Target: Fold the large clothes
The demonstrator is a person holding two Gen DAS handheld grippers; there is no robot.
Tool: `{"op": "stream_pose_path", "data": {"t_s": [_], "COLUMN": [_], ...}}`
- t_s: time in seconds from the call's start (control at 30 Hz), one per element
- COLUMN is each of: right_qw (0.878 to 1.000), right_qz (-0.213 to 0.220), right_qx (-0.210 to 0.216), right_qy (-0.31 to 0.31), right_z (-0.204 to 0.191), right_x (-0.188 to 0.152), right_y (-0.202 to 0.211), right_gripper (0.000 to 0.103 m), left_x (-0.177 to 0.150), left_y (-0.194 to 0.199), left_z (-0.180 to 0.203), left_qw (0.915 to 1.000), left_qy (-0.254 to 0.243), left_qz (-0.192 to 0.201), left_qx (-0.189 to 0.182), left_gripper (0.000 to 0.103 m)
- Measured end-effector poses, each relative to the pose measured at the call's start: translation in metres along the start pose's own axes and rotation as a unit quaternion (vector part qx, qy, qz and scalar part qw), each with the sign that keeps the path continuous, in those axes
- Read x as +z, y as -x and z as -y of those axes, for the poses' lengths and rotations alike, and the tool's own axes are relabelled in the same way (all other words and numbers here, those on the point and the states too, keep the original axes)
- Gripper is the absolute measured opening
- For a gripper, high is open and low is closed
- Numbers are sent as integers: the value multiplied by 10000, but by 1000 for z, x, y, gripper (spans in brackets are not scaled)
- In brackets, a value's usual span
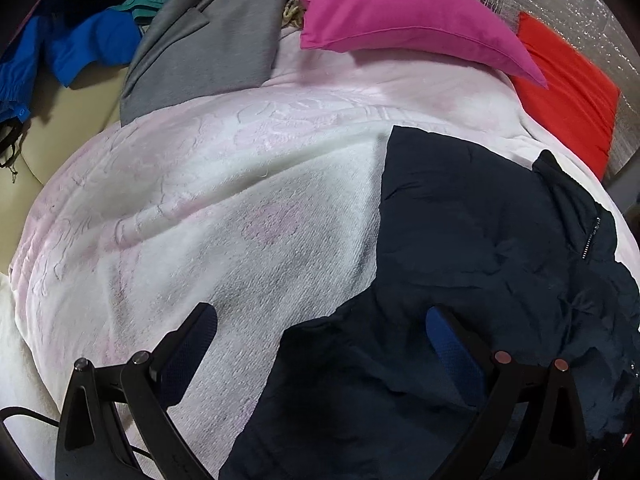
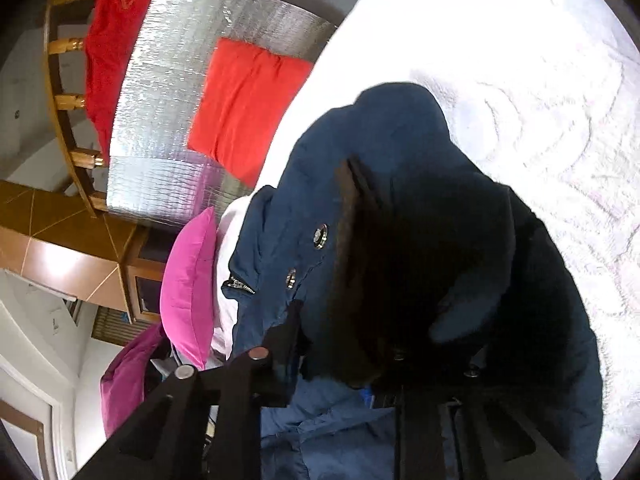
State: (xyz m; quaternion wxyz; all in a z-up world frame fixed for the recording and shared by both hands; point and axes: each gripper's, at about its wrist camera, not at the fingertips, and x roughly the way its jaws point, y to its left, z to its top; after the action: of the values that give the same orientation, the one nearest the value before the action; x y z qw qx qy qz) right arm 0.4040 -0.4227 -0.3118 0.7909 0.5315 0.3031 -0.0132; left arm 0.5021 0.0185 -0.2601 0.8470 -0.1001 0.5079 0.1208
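Item: one large navy jacket (image 1: pixel 480 240), padded, with snap studs (image 2: pixel 320 236) and a zip (image 1: pixel 590 240) at the collar.

Location: I find it lying on a white-and-pink blanket (image 1: pixel 220 208) spread over the bed, toward the side where a magenta pillow (image 1: pixel 400 8) and a red cushion (image 1: pixel 568 92) sit; a grey garment (image 1: pixel 212 48) and blue clothing (image 1: pixel 80 48) are heaped well apart, at the far edge.

Condition: crumpled and bunched, edges uneven, one flap turned up, no tidy rectangle.

Progress: I judge the fold early or partway. One straight edge shows at the far side in the left wrist view; the near portion is rumpled. Smoothing and the remaining folds look outstanding.

Tools: my left gripper (image 1: pixel 320 344) hangs with tongs spread, one finger over the blanket, the other over the jacket's near edge, nothing pinched. My right gripper (image 2: pixel 340 360) has its tongs drawn nearly together with jacket cloth bunched between them; I read it as pinching the fabric, though shadow hides the pads.
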Motion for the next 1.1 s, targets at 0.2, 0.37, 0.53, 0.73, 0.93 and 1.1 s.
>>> {"op": "stream_pose_path", "data": {"t_s": [0.2, 0.37, 0.53, 0.73, 0.93, 1.1], "right_qw": [9942, 9917, 9901, 9845, 9875, 9779], "right_qz": [338, 20, 140, 822, 499, 95], "right_qx": [-206, -637, -596, -937, -929, -1393], "right_qy": [1004, 1120, 1266, 1232, 1169, 1554], "right_z": [-22, -6, -11, -3, 8, 7], "right_x": [0, -4, 3, 27, 41, 34], "right_y": [21, 16, 42, 79, 54, 18], "right_gripper": [22, 22, 23, 81, 81, 69], "left_x": [-2, -3, 0, 6, 7, 8], "left_y": [-4, -12, 0, 15, -10, -24], "left_z": [3, 1, 1, -4, 2, 2], "left_qw": [9998, 9993, 9994, 9995, 9979, 9955], "left_qy": [-18, 45, -25, 90, 91, 257], "left_qz": [-70, -298, -10, 293, -201, -390], "left_qx": [165, 238, 334, -47, -601, -820], "left_gripper": [103, 103, 103, 103, 103, 103]}}
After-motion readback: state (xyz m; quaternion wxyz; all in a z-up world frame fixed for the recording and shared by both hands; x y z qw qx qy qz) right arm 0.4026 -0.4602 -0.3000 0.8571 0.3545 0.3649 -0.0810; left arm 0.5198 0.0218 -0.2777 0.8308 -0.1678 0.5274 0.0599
